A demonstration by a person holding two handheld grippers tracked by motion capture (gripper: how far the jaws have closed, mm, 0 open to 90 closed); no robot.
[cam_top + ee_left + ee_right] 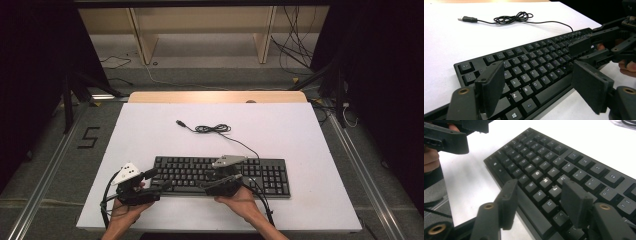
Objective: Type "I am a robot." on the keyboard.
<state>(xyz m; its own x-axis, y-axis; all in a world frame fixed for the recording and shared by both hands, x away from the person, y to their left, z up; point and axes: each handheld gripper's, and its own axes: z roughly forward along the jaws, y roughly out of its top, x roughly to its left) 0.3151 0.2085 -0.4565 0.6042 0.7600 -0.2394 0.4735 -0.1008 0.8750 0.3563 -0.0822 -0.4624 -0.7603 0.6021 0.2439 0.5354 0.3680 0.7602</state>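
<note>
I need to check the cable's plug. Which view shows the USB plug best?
The left gripper view: the USB plug lies large and unobstructed on the white table. In the high view the plug is tiny. The right gripper view catches some cable at its corner.

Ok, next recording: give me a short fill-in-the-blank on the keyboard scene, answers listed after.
1. The black keyboard lies on a ____ table.
2. The keyboard's cable ends in a loose ____ plug, connected to nothing.
3. The left tool has its jaws ____, over the keyboard's left end.
4. The right tool hovers over the ____ of the keyboard, jaws apart with nothing pressed between them.

Missing words: white; USB; open; front edge
</note>
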